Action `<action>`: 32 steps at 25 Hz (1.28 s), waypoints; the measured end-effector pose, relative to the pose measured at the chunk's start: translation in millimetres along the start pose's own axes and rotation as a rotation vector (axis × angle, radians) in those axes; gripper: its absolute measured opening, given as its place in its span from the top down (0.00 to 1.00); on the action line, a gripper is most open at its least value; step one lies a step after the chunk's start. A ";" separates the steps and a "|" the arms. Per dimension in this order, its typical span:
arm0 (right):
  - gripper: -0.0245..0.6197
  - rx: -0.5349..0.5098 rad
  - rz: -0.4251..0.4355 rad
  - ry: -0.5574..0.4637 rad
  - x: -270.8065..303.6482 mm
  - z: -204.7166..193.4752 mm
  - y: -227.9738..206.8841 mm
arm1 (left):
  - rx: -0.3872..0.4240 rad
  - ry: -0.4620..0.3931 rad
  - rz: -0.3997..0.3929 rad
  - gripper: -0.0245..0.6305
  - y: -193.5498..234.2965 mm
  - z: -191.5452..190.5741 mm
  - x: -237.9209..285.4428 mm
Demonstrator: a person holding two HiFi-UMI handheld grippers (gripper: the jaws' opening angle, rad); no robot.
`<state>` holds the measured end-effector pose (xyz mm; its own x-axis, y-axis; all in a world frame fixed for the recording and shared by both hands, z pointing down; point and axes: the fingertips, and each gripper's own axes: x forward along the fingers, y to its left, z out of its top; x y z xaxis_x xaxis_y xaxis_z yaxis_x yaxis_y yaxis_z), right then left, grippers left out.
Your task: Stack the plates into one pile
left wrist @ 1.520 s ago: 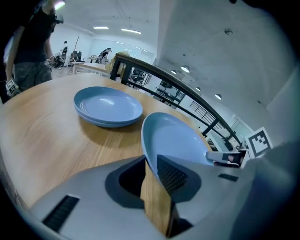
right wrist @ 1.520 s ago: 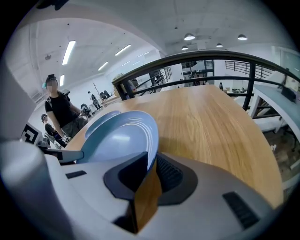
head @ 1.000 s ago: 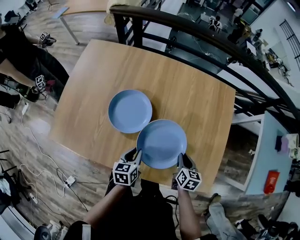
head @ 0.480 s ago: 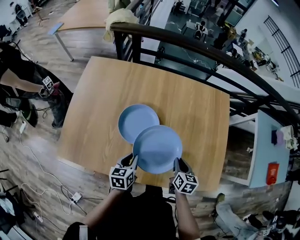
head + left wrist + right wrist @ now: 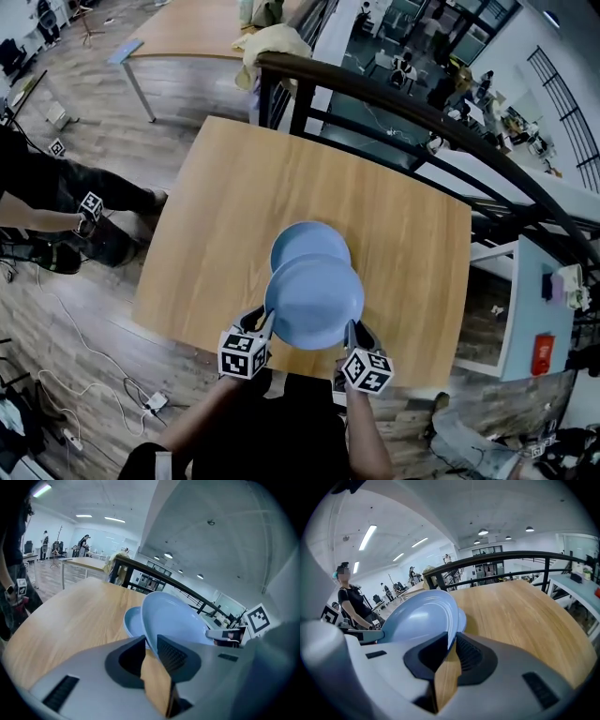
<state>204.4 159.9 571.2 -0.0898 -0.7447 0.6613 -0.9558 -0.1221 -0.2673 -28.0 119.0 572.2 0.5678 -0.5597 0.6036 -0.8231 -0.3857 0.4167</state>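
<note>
- My left gripper (image 5: 151, 651) is clenched on the left rim of the lifted blue plate (image 5: 314, 302). The rim is pinched between its two dark pads, and the jaws stand only narrowly apart.
- My right gripper (image 5: 450, 649) grasps the opposite rim of the same plate the same way, so the plate is carried between my two hands.
- The lifted plate covers the near half of the resting blue plate (image 5: 307, 241). The resting plate's far half shows past it. I cannot tell whether the two touch.
- The resting plate lies flat on the wooden table (image 5: 225, 216), about midway across its width and nearer my side than the far side.
- To the left and right of the resting plate and beyond it is bare wood, with open room on every side.
- On my side of the resting plate, the table's near edge runs just under my grippers' marker cubes.
- Beyond the resting plate, past the table's far edge, a black railing (image 5: 403, 98) runs across. A pale yellow cloth (image 5: 272, 42) is draped at its left end.
- Well left of the resting plate, off the table, a person (image 5: 66, 192) is on the plank floor (image 5: 66, 309), with cables (image 5: 112, 389) trailing nearby.
- Well right of the resting plate stands a pale blue table (image 5: 534, 309).
</note>
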 end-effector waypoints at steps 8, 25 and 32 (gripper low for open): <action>0.85 -0.023 0.022 -0.009 29.0 25.0 28.1 | -0.035 -0.006 0.030 0.83 33.2 19.6 6.8; 0.85 0.022 0.018 0.080 101.3 29.8 -0.2 | -0.054 0.088 0.091 0.83 57.9 28.8 81.2; 0.85 0.037 0.017 0.113 126.5 25.4 -12.1 | -0.066 0.138 0.108 0.83 67.4 22.3 108.7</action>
<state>211.7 50.5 640.3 -0.1385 -0.6688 0.7305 -0.9431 -0.1359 -0.3033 -21.8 15.7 650.8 0.4742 -0.4873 0.7333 -0.8803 -0.2775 0.3849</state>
